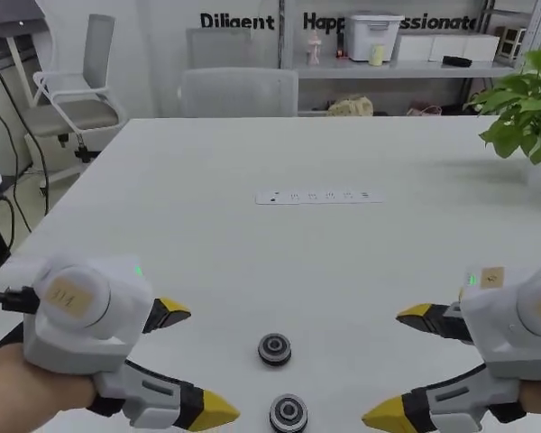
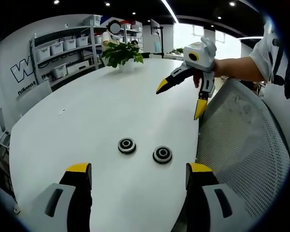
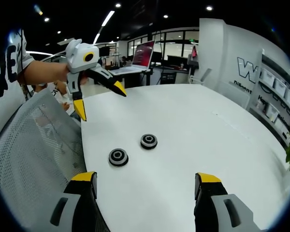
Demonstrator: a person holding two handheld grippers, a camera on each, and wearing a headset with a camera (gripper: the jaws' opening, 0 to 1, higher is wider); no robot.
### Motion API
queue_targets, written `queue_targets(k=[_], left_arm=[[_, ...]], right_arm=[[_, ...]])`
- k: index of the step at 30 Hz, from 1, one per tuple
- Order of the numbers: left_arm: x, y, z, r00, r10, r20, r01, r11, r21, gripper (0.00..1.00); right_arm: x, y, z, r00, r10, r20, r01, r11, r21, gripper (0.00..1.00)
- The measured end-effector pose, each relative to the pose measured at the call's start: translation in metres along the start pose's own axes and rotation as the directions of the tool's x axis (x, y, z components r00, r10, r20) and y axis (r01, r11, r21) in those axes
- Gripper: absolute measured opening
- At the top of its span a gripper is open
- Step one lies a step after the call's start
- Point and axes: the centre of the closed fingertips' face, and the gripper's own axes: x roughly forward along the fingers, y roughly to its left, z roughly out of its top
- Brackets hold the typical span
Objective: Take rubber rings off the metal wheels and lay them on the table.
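While the left gripper (image 1: 209,364) and right gripper (image 1: 384,365) hang, jaws wide, at the head view's lower corners, two metal wheels (image 1: 274,348) lie between them; the gripper views add a mesh chair back (image 2: 237,145).

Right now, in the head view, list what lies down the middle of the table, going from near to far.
nearer metal wheel → farther metal wheel → white socket strip → grey chair back, beyond the far edge.
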Motion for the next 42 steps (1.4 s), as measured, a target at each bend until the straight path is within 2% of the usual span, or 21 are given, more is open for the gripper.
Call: queue_targets(k=[14, 32, 42], left_arm=[[0.006, -0.003, -0.003, 0.9999, -0.011, -0.007, 0.011, 1.000, -0.005, 0.76], [0.012, -0.014, -0.010, 0.9992, -0.040, -0.010, 0.040, 0.999, -0.008, 0.73], [0.017, -0.019, -0.013, 0.9977, -0.067, -0.008, 0.067, 0.998, 0.000, 0.72]], right_arm=[[0.005, 0.004, -0.003, 0.9997, 0.022, -0.015, -0.022, 1.000, -0.023, 0.81], [0.011, 0.011, -0.007, 0.9986, 0.046, -0.027, -0.047, 0.998, -0.043, 0.78], [0.017, 0.019, -0.009, 0.9961, 0.081, -0.035, -0.083, 0.994, -0.069, 0.74]])
